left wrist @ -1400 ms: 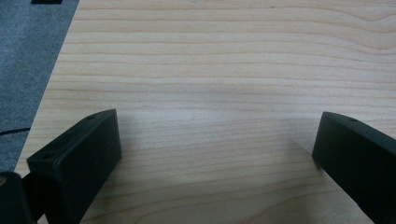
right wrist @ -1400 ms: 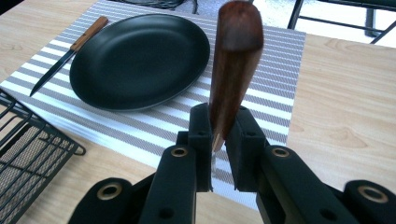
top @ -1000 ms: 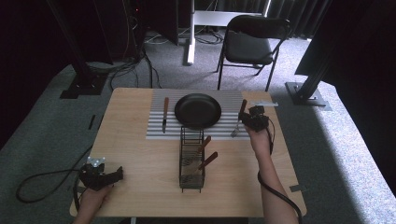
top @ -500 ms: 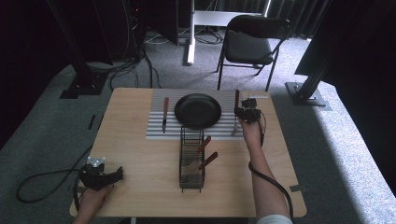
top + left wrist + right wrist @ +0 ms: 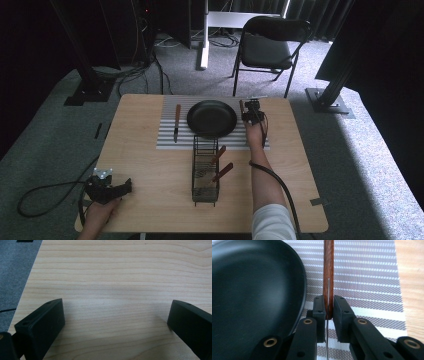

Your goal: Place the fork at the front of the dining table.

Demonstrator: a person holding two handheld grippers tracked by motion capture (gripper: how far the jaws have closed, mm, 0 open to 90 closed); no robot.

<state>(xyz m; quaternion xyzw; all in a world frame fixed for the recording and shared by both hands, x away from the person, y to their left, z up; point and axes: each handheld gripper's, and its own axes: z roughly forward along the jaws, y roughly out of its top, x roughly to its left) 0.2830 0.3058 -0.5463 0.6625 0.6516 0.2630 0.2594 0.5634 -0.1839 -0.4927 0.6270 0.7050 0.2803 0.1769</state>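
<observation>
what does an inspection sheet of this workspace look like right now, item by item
surface: light wood table with a striped placemat at the far middle
job's things: black plate on the placemat; knife left of it; wire caddy holding wooden-handled utensils
clutter: nothing seen
grippers: left hand-held gripper open, resting at the near left corner; right hand-held gripper shut on a wooden-handled utensil right of the plate
cables: one trails from each gripper
surroundings: grey carpet, black chair behind the table
</observation>
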